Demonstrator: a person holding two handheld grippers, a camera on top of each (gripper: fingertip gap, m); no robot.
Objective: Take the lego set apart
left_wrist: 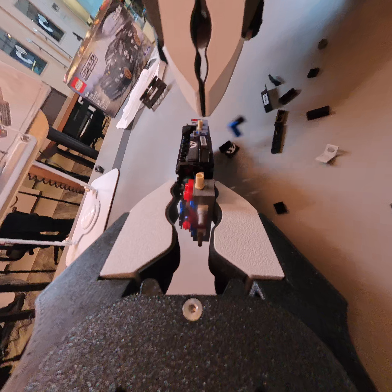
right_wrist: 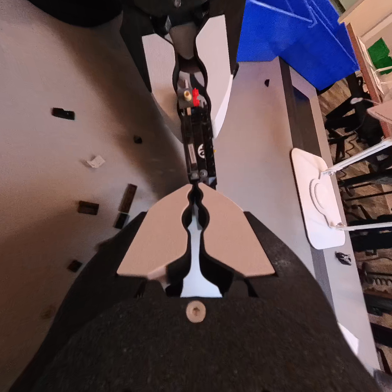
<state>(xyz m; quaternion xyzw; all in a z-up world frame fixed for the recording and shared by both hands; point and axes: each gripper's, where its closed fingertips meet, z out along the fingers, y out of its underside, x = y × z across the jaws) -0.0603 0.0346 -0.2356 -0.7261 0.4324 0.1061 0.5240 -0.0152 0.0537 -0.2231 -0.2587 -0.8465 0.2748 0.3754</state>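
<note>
My left gripper [left_wrist: 196,188] is shut on the near end of the black lego model [left_wrist: 197,152], a long car chassis with red and blue studs and a tan pin. It holds the model above the grey table [left_wrist: 148,148]. My right gripper [right_wrist: 196,186] is shut, and its fingertips meet right at the opposite end of the model [right_wrist: 199,148]. I cannot see whether a thin part sits between them. The right gripper shows in the left wrist view [left_wrist: 203,113] at the model's far end. The left gripper shows in the right wrist view [right_wrist: 191,84] around the red-studded end.
Several loose black pieces [left_wrist: 277,131], a blue piece [left_wrist: 235,126] and a white piece [left_wrist: 327,153] lie on the table to one side. The lego box [left_wrist: 110,63] stands at the back. A white stand base [right_wrist: 314,201] and a blue bin [right_wrist: 297,38] sit near the table's edge. Tip to tip, the grippers are about 6 centimeters apart.
</note>
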